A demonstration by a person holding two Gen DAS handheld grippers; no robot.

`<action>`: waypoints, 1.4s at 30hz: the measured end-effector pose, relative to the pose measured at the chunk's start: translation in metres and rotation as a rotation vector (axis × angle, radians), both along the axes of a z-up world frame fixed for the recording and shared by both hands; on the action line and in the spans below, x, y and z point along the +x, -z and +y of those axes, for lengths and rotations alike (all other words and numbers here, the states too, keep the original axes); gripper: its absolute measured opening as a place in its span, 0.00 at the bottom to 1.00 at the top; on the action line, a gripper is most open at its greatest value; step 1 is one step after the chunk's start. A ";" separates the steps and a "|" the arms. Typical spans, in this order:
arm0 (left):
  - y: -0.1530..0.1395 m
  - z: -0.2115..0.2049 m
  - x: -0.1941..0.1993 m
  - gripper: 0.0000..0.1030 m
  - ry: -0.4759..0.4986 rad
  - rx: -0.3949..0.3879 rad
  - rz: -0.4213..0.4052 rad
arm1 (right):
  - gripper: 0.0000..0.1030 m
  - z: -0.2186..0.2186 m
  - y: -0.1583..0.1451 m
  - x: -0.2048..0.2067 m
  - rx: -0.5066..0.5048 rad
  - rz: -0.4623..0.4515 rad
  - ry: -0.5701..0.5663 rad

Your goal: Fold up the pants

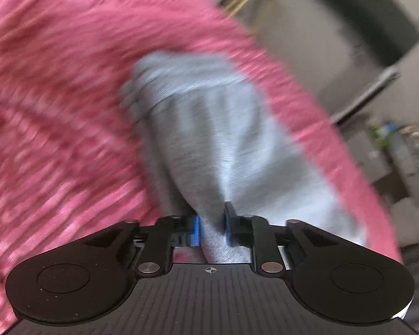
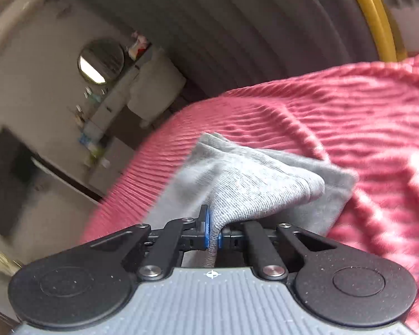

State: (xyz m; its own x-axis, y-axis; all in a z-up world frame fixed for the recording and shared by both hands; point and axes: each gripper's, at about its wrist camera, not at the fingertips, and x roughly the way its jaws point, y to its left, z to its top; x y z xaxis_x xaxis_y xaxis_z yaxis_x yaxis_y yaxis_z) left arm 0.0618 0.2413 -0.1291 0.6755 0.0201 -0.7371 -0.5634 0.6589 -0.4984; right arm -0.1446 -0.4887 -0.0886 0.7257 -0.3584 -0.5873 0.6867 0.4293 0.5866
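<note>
The grey pants point(image 1: 209, 128) lie on a pink ribbed bedspread point(image 1: 56, 111). My left gripper point(image 1: 212, 227) is shut on a bunched edge of the grey fabric, which stretches away from the jaws; the view is motion-blurred. In the right wrist view the grey pants point(image 2: 251, 178) rise in a lifted fold over the pink bedspread point(image 2: 349, 117). My right gripper point(image 2: 213, 233) is shut on a pinched corner of that fabric, with cloth pulled taut between the blue pads.
A gold curved bar point(image 2: 374, 19) and a grey ribbed headboard point(image 2: 237, 22) stand behind the bed. A round mirror point(image 2: 100, 61), shelves with small items point(image 2: 95, 128) and a dark screen point(image 1: 371, 22) line the room's walls.
</note>
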 end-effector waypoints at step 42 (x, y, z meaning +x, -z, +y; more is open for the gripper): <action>-0.047 -0.099 -0.044 0.84 0.170 0.394 0.000 | 0.44 -0.037 0.026 -0.071 0.204 -0.044 0.086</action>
